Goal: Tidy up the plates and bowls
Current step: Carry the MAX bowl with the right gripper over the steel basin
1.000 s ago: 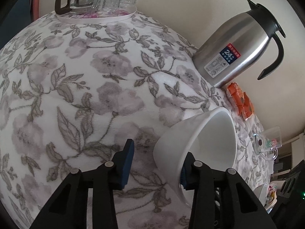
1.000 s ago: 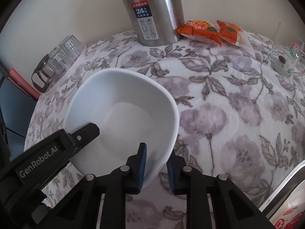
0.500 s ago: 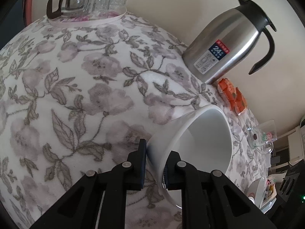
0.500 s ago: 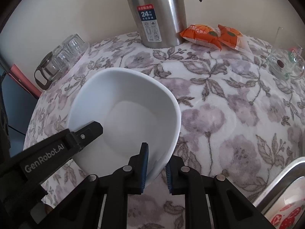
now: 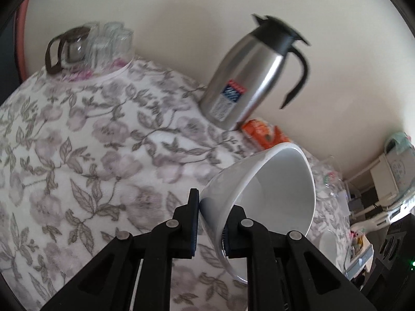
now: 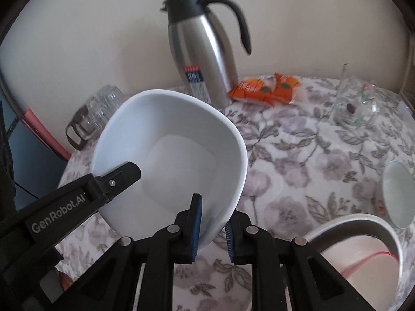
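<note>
You have the white bowl (image 6: 171,155) gripped from two sides — your left gripper (image 5: 210,223) is clamped on one rim, your right gripper (image 6: 211,229) on the opposite rim. It hangs tilted above the floral tablecloth (image 6: 298,160), in front of the steel thermos (image 6: 205,57). Orange snack packets (image 6: 264,88) lie just beside the thermos; a smaller white bowl (image 6: 396,194) sits well off to its right.
</note>
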### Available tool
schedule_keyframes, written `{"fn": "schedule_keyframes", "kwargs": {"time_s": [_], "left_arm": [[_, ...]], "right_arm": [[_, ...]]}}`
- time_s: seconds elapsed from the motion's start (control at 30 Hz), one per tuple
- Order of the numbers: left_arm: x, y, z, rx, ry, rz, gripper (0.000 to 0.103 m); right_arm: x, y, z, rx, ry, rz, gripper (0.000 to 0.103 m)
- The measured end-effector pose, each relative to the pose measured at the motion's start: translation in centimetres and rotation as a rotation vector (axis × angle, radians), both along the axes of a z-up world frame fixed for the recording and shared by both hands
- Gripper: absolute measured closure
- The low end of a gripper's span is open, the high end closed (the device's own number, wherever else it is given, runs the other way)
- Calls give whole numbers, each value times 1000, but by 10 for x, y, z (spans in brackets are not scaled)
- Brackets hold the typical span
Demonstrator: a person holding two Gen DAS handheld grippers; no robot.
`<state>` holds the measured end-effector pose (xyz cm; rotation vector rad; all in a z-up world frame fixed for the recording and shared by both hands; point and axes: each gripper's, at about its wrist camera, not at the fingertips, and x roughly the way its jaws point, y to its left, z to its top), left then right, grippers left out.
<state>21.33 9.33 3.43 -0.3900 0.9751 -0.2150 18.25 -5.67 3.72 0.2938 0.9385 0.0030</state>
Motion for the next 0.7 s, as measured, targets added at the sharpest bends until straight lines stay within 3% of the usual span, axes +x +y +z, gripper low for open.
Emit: {"fn": "schedule_keyframes", "kwargs": {"time_s": [0.47,0.7], "left_arm": [[-44,-38,43,-21,-42,-104,87],[-69,-60,51,16,-56,-130,87]], "right_arm": [[-59,-41,36,39,-61,-60,85],[-88,-55,42,39,-77,-86,85]]}}
